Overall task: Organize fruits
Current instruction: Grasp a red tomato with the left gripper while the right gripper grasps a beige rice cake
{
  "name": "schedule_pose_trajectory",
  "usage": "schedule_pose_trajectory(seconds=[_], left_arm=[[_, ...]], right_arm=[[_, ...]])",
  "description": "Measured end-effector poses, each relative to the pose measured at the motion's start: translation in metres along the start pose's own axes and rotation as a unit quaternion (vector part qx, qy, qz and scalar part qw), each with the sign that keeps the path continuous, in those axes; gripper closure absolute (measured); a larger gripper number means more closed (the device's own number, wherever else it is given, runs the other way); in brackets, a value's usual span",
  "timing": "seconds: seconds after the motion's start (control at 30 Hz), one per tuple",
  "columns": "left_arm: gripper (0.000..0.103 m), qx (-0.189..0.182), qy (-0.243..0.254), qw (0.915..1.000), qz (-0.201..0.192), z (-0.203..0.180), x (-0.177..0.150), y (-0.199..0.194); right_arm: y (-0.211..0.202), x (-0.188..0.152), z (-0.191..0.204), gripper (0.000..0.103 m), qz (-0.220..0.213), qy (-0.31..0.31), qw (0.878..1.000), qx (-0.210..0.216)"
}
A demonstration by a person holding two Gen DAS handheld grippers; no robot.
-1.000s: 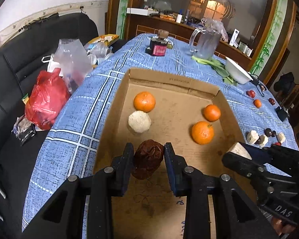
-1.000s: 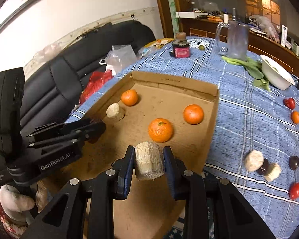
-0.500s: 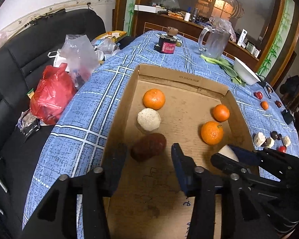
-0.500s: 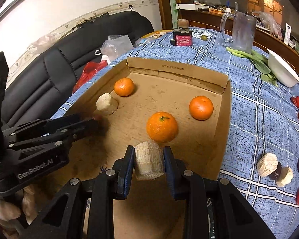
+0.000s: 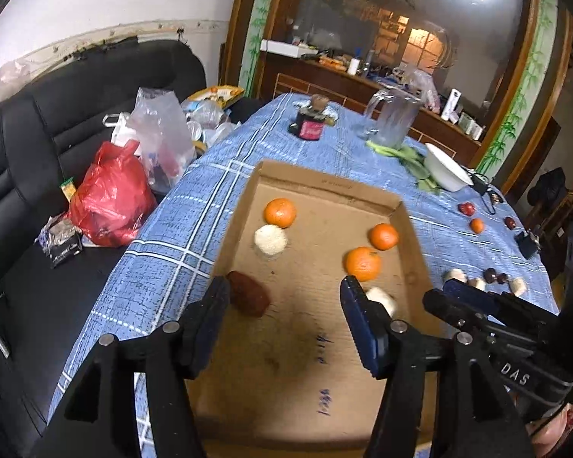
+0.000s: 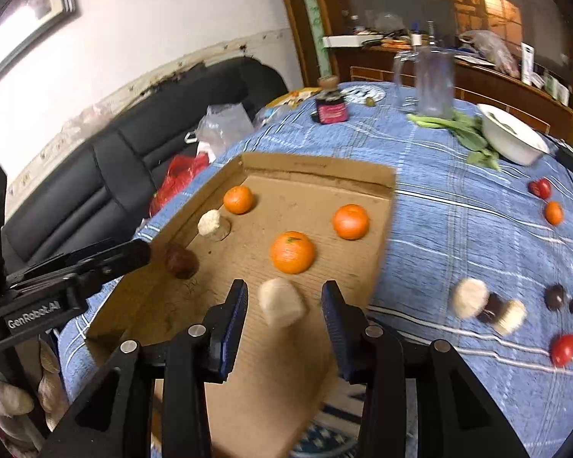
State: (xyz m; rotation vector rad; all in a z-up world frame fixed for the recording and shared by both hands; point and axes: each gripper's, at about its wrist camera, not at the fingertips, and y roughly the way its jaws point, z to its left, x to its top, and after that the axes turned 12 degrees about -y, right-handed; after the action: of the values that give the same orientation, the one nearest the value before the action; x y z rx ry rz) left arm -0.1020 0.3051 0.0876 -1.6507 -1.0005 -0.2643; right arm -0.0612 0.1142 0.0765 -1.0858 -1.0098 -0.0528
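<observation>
Both grippers hang spread wide over a cardboard box (image 5: pixel 324 187), holding nothing. The left gripper (image 5: pixel 284 318) has a brown fruit (image 5: pixel 248 297) lying just beside its left finger. Between the parted fingers of the right gripper (image 6: pixel 282 315) lies a pale chunk (image 6: pixel 280 307). Just ahead sit three oranges (image 6: pixel 292 252) and another pale piece (image 6: pixel 209 223). More fruit lies off to the right on the blue tablecloth (image 6: pixel 458 210).
</observation>
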Motion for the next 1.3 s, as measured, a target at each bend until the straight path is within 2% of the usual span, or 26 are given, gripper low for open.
schedule_pose_trajectory(seconds=[0.17, 0.23, 0.3, 0.47, 0.67, 0.9, 1.1, 1.3], left_arm=[[0.041, -0.009, 0.028, 0.9995, -0.011, -0.029, -0.009, -0.023], [0.033, -0.013, 0.043, 0.9988, -0.017, -0.043, -0.014, -0.032], [0.032, -0.020, 0.058, 0.9979, -0.024, -0.057, -0.019, -0.041], [0.031, -0.040, 0.101, 0.9938, -0.022, -0.096, -0.036, -0.048], [0.031, -0.066, 0.143, 0.9875, 0.010, -0.141, -0.058, -0.035], [0.031, -0.072, 0.182, 0.9800, 0.037, -0.173, -0.081, -0.017], [0.031, -0.063, 0.178, 0.9807, 0.052, -0.174, -0.077, -0.001], [0.031, -0.054, 0.179, 0.9802, 0.066, -0.184, -0.071, 0.021]], right_arm=[[-0.041, -0.020, -0.030, 0.053, -0.022, 0.026, 0.999, -0.020], [-0.063, -0.032, -0.049, 0.053, -0.031, 0.037, 0.998, -0.039], [-0.085, -0.047, -0.073, 0.053, -0.038, 0.052, 0.996, -0.063], [-0.140, -0.086, -0.146, 0.052, -0.042, 0.106, 0.983, -0.144], [-0.184, -0.111, -0.207, 0.052, -0.046, 0.161, 0.967, -0.193], [-0.171, -0.119, -0.238, 0.052, -0.025, 0.181, 0.964, -0.193], [-0.136, -0.110, -0.253, 0.052, -0.014, 0.195, 0.964, -0.181], [-0.114, -0.110, -0.272, 0.052, -0.016, 0.219, 0.957, -0.191]])
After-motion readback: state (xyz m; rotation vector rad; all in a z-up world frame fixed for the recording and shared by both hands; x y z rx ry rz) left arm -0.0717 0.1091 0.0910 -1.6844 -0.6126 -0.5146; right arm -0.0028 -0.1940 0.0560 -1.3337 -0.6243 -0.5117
